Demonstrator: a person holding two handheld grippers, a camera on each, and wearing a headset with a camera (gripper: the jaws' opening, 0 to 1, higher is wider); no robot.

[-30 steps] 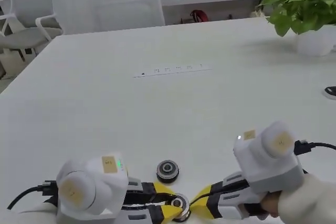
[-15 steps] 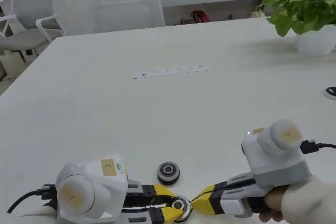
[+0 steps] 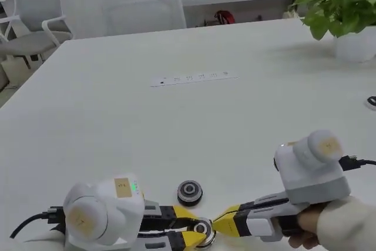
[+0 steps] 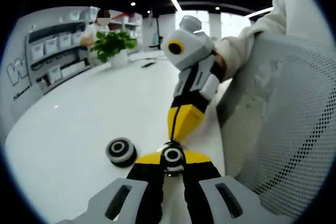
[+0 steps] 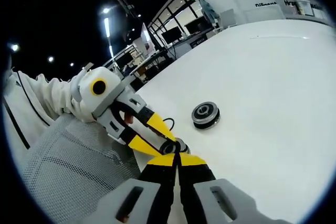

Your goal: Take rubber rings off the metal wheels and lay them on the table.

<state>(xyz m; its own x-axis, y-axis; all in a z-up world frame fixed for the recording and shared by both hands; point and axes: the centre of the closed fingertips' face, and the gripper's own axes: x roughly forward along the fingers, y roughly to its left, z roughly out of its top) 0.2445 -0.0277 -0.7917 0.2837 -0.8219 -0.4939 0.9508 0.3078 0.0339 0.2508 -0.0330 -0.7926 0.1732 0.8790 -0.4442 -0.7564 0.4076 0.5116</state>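
Observation:
My left gripper [image 3: 195, 231] [image 4: 172, 159] is shut on a small metal wheel [image 3: 202, 227] [image 4: 172, 155] with a dark rubber ring around it, held just over the table's near edge. From the right, my right gripper [image 3: 216, 224] [image 5: 177, 158] meets it, yellow jaws pressed together on the ring at the wheel's rim [image 5: 172, 147]. In the left gripper view the right gripper [image 4: 174, 139] comes down onto the wheel from above. A second wheel [image 3: 189, 191] [image 4: 121, 151] [image 5: 205, 114], with its black ring on, lies flat on the table beside them.
The white table [image 3: 176, 121] stretches away with a power strip [image 3: 194, 78] set in its middle. A potted plant [image 3: 343, 4] stands at the far right corner. Grey chairs [image 3: 35, 22] are behind the table. A mesh chair back [image 4: 278, 129] is close by.
The right gripper's body has drifted a little to the right and down while its tips stay at the wheel. The left gripper and the loose wheel have barely moved.

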